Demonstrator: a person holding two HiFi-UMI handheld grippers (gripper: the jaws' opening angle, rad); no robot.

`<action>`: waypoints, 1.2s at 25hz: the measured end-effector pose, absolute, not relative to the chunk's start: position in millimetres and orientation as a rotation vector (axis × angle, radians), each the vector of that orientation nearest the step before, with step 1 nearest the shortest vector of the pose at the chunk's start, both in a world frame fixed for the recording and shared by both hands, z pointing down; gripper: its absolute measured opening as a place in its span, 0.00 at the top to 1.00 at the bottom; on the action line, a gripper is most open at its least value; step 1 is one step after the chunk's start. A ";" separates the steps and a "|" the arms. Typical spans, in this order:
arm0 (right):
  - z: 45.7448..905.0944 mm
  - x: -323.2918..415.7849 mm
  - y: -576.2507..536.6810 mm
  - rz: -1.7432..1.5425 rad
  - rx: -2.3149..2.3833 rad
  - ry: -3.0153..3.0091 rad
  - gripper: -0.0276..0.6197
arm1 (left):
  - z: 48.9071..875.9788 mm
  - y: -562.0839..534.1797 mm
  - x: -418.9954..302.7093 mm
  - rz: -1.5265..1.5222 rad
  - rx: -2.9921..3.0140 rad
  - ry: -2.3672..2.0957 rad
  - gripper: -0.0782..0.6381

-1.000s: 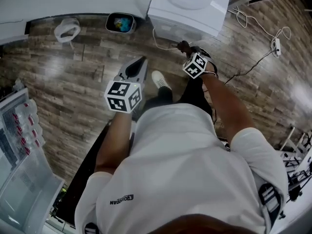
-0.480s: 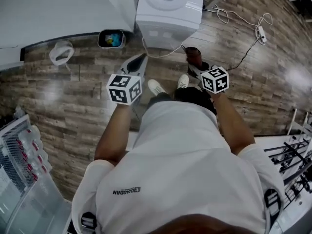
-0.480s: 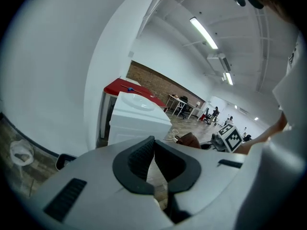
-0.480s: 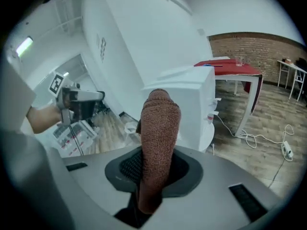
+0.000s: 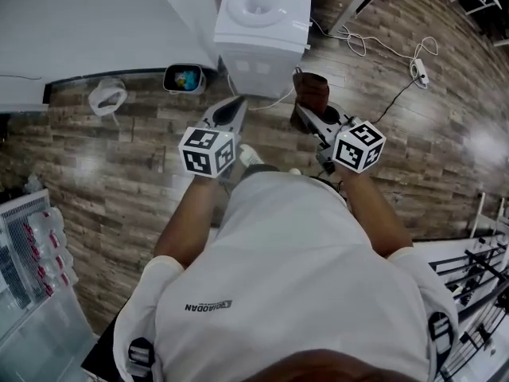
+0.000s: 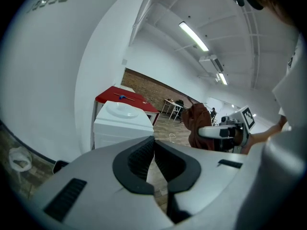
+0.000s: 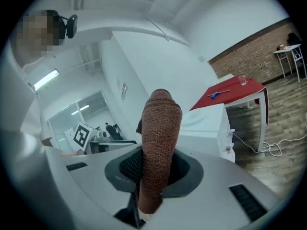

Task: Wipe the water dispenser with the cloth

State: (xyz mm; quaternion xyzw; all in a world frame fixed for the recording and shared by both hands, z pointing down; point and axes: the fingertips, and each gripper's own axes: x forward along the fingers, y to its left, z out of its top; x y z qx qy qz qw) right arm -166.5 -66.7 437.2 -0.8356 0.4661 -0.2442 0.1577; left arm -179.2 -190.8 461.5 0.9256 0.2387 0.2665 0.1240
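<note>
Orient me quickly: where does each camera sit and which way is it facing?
Head view: on the person's head, looking steeply down at the water dispenser; shows shirt, forearms, left gripper, right gripper.
Left gripper view: on the left gripper, looking along its shut, empty jaws toward the water dispenser; shirt at the right edge.
Right gripper view: on the right gripper, looking along jaws shut on the cloth; shirt at the left.
Shared: all three show the water dispenser.

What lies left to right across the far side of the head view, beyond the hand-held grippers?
White bag-like item → small dark bin → water dispenser → brown cloth → power strip.
</note>
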 end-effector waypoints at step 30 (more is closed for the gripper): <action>426.4 -306.1 31.6 -0.693 -2.488 1.516 0.85 | 425.2 -110.7 -330.8 0.660 2.811 0.470 0.89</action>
